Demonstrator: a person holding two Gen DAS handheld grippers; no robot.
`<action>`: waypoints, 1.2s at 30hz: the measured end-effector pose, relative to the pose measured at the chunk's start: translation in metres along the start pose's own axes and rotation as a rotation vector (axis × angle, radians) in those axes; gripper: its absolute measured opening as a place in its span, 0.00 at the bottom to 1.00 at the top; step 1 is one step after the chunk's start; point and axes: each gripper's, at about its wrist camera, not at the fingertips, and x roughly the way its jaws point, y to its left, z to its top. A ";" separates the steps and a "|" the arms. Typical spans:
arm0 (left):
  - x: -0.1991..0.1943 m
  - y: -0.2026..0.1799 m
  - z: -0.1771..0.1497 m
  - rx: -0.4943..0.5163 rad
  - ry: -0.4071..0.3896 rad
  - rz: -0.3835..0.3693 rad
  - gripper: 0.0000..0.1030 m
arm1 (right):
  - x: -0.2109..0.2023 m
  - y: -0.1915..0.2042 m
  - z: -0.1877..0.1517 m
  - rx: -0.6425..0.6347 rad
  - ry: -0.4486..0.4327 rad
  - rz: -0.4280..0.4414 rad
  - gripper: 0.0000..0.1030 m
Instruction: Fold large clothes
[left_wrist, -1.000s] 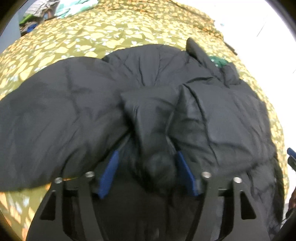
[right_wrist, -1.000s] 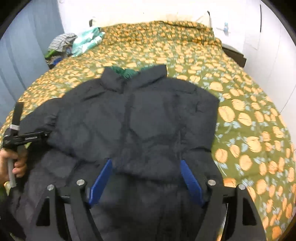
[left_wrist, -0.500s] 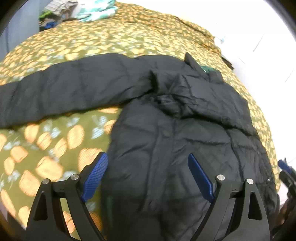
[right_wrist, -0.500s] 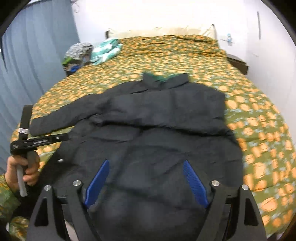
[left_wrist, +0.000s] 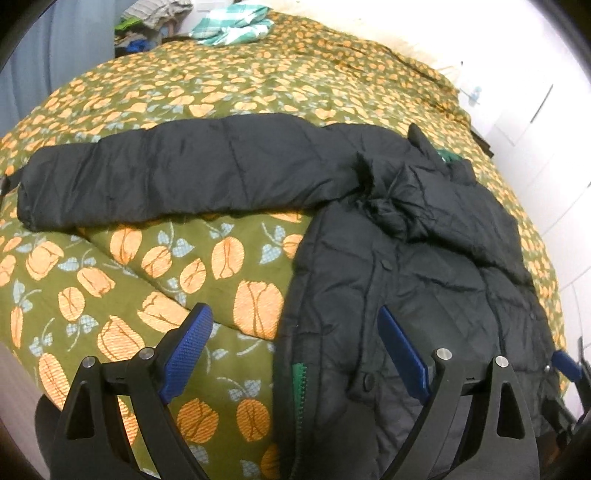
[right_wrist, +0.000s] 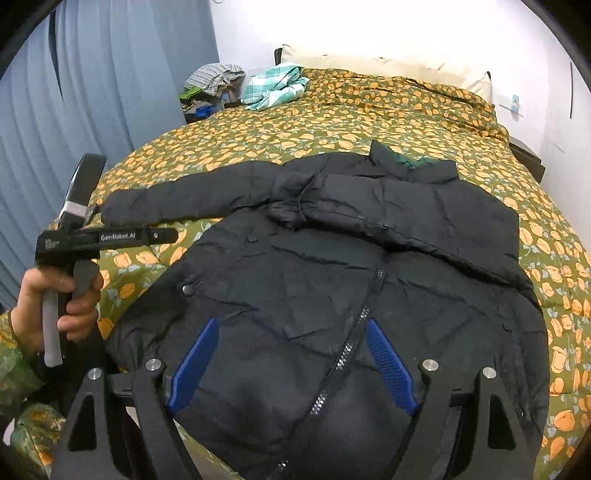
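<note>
Both the left gripper (left_wrist: 291, 350) and right gripper (right_wrist: 291, 354) hang with jaws released above the jacket (right_wrist: 332, 277), whose one sleeve (left_wrist: 166, 177) lies stretched sideways awaiting folding.

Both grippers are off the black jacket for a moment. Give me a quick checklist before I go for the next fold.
1. Left gripper empty and open: ok, nothing between its pads.
2. Right gripper empty and open: ok, it hovers over the jacket front without pinching fabric.
3. One sleeve folded across the chest: ok, it lies over the upper front.
4. Other sleeve folded in: not ok, it lies stretched out sideways on the bedspread.
5. Front closed: cannot tell, the zipper runs crooked and its lower end is hidden.
6. Room beside the jacket to fold: ok, only bare bedspread there; the clothes pile lies far off.
</note>
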 end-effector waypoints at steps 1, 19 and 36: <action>0.000 0.000 -0.001 0.001 0.002 0.000 0.89 | 0.000 -0.001 0.000 0.002 0.000 -0.005 0.82; 0.006 0.004 -0.008 -0.009 0.045 0.013 0.89 | 0.011 -0.004 -0.007 0.034 0.038 -0.004 0.82; 0.017 0.169 0.052 -0.628 -0.053 0.053 0.89 | 0.010 -0.006 -0.006 0.029 0.036 -0.011 0.82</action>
